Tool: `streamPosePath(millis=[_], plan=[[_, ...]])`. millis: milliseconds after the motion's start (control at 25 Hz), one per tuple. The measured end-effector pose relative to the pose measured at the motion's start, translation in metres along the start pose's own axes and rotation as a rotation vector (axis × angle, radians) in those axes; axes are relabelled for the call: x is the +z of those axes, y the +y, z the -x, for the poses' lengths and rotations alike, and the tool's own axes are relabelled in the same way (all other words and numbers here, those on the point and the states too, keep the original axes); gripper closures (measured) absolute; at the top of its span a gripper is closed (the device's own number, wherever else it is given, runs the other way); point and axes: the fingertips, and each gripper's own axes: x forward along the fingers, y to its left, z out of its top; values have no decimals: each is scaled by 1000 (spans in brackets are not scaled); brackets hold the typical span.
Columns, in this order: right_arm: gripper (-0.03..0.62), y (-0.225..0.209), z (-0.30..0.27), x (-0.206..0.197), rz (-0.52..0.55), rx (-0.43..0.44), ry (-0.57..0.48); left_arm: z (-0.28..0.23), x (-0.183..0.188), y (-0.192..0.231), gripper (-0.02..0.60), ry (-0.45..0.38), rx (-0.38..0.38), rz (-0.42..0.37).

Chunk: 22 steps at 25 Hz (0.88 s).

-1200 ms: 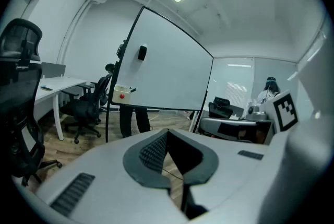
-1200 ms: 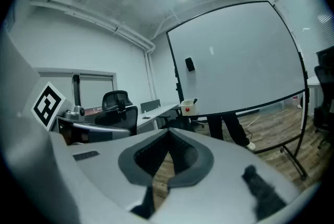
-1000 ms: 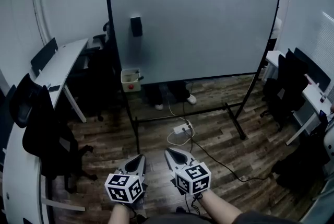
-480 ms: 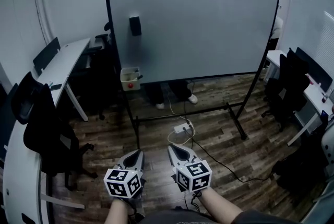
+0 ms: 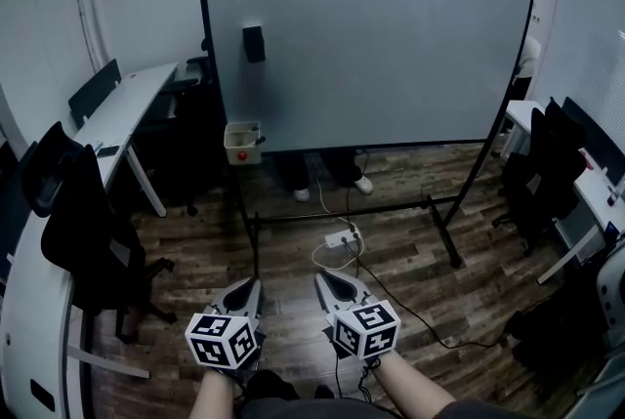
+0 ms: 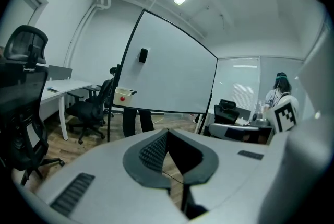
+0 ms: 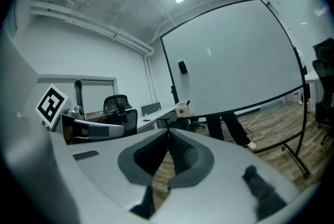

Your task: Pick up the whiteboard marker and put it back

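Marker (image 7: 188,103): a thin dark stick poking up out of a small pale box (image 5: 243,145) with a red dot on its front. It is too small to make out more. The box hangs at the lower left corner of the whiteboard (image 5: 371,36), just beside the left post of the black frame. It is well apart from both grippers.

The left gripper (image 5: 254,282) and right gripper (image 5: 321,278) are low in the head view, side by side, close but not touching, both pointing toward the board. On each gripper the jaw tips meet and nothing is between them, as its own view shows.

The board has a thin black edge all round and stands on a black stand (image 5: 342,212) with legs spreading onto the wood floor (image 5: 195,251). A dark eraser (image 5: 254,44) sticks to the board near its left edge, above the box.

The floor between the grippers and the stand is mostly open. A white power strip (image 5: 342,238) with a looped cable lies there, with a black cord running off to the right.

On the left side a black chair (image 5: 83,241) and a long white desk (image 5: 127,109) crowd the edge, with a lane of floor between the desk and the left post. More dark chairs (image 5: 542,173) are on the right, apart from the stand's right leg.

A person's legs (image 5: 293,175) show behind the board, under its bottom edge.
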Motion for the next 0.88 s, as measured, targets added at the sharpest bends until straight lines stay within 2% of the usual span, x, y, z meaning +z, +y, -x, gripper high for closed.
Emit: streamPosePath(millis=[280, 600, 880], plan=[[569, -5, -22, -6, -15, 3, 22, -16, -3, 15, 568, 10, -5, 7], [569, -12, -66, -1, 3, -10, 46, -43, 11, 63, 568, -10, 24, 59], [569, -21, -124, 8, 6, -9, 48, -74, 27, 103, 568, -9, 12, 55]])
